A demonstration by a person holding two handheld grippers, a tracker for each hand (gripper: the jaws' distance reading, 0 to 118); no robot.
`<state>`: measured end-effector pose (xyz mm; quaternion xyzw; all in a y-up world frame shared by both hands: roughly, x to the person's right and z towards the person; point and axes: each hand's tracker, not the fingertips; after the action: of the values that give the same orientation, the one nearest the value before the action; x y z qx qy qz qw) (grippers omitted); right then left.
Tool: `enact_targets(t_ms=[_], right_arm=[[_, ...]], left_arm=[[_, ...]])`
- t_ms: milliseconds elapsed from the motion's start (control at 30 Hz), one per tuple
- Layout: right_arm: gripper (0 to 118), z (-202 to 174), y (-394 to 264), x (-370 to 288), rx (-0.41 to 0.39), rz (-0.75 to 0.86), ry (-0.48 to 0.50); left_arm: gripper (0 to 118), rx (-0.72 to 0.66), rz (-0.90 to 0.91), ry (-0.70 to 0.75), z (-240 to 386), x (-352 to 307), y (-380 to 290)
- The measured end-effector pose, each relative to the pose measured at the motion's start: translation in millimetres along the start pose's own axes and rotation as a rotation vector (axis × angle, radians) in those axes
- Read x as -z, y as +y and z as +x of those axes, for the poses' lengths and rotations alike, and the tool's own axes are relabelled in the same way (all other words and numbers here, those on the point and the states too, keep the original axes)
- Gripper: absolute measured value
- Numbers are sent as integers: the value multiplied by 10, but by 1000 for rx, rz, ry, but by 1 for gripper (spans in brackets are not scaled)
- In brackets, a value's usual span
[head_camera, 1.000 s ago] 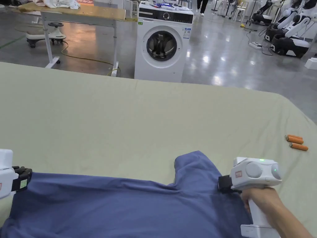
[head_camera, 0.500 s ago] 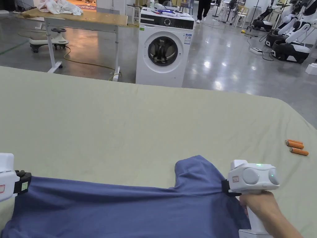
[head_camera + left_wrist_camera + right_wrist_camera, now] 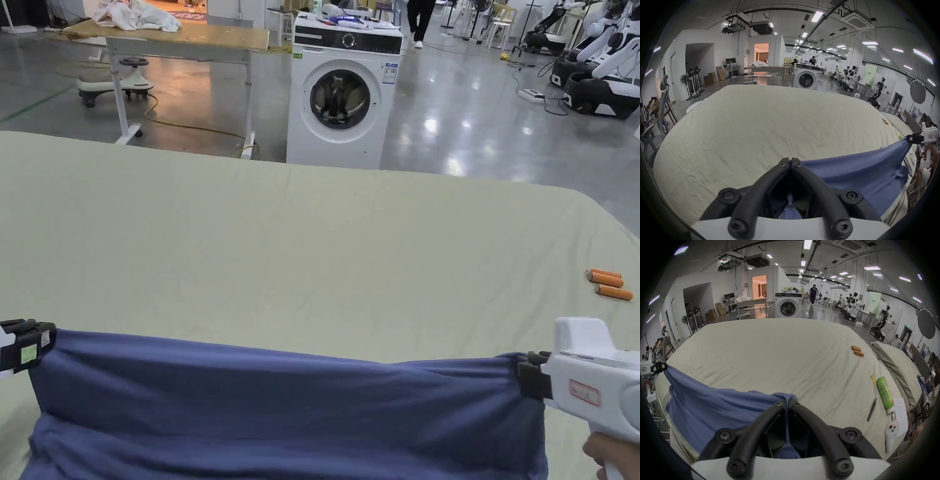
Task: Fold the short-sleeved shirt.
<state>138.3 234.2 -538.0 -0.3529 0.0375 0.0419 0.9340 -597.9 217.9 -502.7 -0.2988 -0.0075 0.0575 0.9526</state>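
Observation:
A blue short-sleeved shirt (image 3: 281,406) hangs stretched between my two grippers above the near edge of the pale green bed sheet (image 3: 312,237). My left gripper (image 3: 47,340) is shut on the shirt's left top corner; in the left gripper view its jaws (image 3: 790,160) meet on the blue cloth (image 3: 851,172). My right gripper (image 3: 522,375) is shut on the right top corner, and in the right gripper view the cloth (image 3: 713,405) bunches between the closed jaws (image 3: 786,400). The shirt's lower part drops below the head view's frame.
Two orange cylinders (image 3: 609,282) lie at the sheet's right edge. A green bottle (image 3: 884,392), a dark pen (image 3: 872,408) and a white phone (image 3: 890,434) lie near the right side. A washing machine (image 3: 344,87) and a table (image 3: 181,37) stand beyond the bed. A person (image 3: 812,294) walks far off.
Both grippers have lifted and pulled apart, the right one moving far to the right. The shirt has risen off the sheet and is drawn taut; its sleeve no longer lies on the bed.

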Motion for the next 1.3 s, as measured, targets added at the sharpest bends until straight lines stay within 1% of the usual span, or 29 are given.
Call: enact_targets(t_ms=[133,300,400,433,567,633,700,767,933,967,1033,1067,1100,1133,1200,1300], right_arm=[[1,1,-326,-322,1,4,-2],[1,-12,-783,-546,21,-50,-10],[1,-46,-1080,-540,12,-113,-20],[1,-71,-1181,-521,-5,-153,-28],[1,-110,-1502,-360,-7,-223,-39],[1,-118,-1585,-284,-6,-243,-38],[1,-148,-1655,-223,-17,-256,-56],[1,-159,-1697,-164,-10,-258,-63],[3,-241,-1705,-139,-33,-248,-91],[9,-256,-1687,-166,-43,-247,-98],[44,-268,-1617,-255,-57,-240,-143],[63,-280,-1570,-308,-59,-236,-163],[81,-294,-1525,-362,-56,-225,-176],[87,-313,-1465,-444,-57,-190,-182],[88,-381,-1338,-567,-72,-123,-181],[88,-547,-1164,-688,-58,16,-221]], left_arm=[[0,-16,12,-36,-77,-262,-247],[0,-32,-24,-58,-136,-576,-693],[0,-31,-85,-42,-135,-660,-987],[0,-29,-121,-40,-129,-659,-1090],[0,33,-247,14,-77,-568,-1382],[0,74,-274,39,-20,-517,-1451],[0,69,-276,42,4,-489,-1501],[0,69,-266,60,39,-487,-1458],[0,100,-283,85,95,-487,-1366],[4,90,-275,93,107,-511,-1350],[21,63,-242,98,144,-569,-1308],[32,55,-215,92,153,-605,-1280],[45,49,-191,88,183,-631,-1248],[49,44,-162,75,228,-649,-1195],[50,46,-94,57,313,-680,-1094],[50,67,13,49,504,-697,-924]])
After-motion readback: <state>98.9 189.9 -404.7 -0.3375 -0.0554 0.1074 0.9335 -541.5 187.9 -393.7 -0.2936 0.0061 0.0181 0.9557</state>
